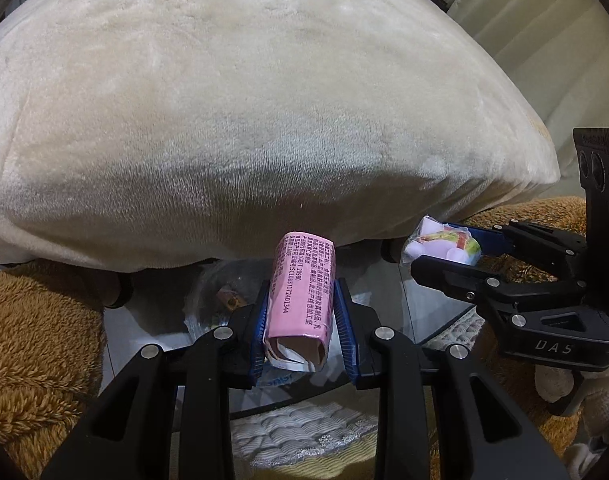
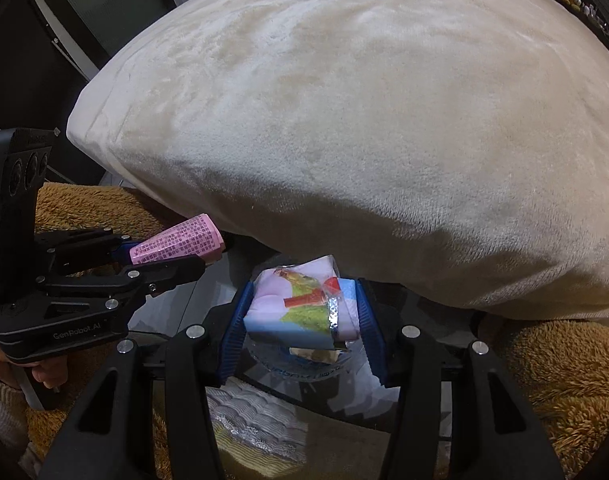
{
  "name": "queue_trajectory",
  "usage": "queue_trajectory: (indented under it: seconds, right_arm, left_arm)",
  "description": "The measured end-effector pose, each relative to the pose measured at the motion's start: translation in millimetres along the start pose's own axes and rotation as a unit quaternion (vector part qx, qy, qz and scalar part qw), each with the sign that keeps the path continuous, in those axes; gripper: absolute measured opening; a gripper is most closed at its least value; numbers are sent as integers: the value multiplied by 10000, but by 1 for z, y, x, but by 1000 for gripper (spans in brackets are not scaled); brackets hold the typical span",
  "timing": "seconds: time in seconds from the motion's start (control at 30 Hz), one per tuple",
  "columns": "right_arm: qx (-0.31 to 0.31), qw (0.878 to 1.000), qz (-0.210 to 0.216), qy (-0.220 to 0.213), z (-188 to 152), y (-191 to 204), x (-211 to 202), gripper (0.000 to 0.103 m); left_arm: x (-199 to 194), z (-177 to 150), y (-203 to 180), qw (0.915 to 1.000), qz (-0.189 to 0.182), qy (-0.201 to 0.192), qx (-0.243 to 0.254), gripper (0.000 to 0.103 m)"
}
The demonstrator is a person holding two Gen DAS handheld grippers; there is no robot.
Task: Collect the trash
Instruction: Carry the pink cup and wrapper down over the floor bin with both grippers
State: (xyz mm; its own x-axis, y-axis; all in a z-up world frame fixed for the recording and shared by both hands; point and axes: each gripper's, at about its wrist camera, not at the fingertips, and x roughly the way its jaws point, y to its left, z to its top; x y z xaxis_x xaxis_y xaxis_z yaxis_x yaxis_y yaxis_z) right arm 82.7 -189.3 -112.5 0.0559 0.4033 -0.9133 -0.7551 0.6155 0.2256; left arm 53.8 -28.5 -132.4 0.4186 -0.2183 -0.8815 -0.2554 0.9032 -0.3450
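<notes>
Where the views begin, nearest: left gripper (image 1: pixel 302 320), blue pads pinching a pink wrapper (image 1: pixel 300 300) printed with black text. Right gripper (image 2: pixel 302 320), pads clamped on a pale packet (image 2: pixel 300 308) with red and green print. Below both: glass tabletop (image 1: pixel 144 320). Flanking: brown fleece (image 1: pixel 32 340). Beyond, filling the view: cream cushion (image 1: pixel 264 100).

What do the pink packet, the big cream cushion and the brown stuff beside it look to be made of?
Pink packet: thin glossy printed film, probably plastic, creased, with highlights on its surface. Cream cushion: short-pile plush or velvet-like fabric, soft sheen with brushed streaks. Brown stuff: long shaggy fleece, tufted and matte.
</notes>
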Motion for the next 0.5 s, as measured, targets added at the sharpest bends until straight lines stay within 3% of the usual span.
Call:
queue_trajectory:
  seconds: [0.5]
  right_arm:
    - [282,9968,235,707,1,-4,33,51]
  left_arm:
    - [30,-4,8,9969,101,773,-115,29]
